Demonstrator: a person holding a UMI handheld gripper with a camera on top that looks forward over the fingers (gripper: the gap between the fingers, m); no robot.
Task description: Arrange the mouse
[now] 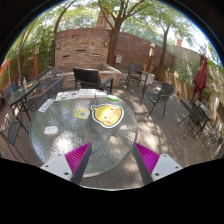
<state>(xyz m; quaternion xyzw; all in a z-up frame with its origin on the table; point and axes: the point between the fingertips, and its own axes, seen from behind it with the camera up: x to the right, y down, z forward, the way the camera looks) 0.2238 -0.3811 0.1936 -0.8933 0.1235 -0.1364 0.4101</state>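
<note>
A round glass table (70, 150) stands on a patio just ahead of my gripper. On it lies a yellow, character-shaped mouse pad (108, 114) toward the far side. A small dark object (50, 129), perhaps the mouse, lies to the left of the pad, and a small pale yellow item (81, 112) lies between them. My gripper (113, 160) is open and empty over the table's near edge. Its pink pads (80, 160) are wide apart, with nothing between them.
Papers (75, 95) lie at the table's far edge. Dark metal chairs (89, 78) ring the table, one at the right (157, 98) and one at the left (18, 118). A brick wall (85, 45) and trees stand beyond.
</note>
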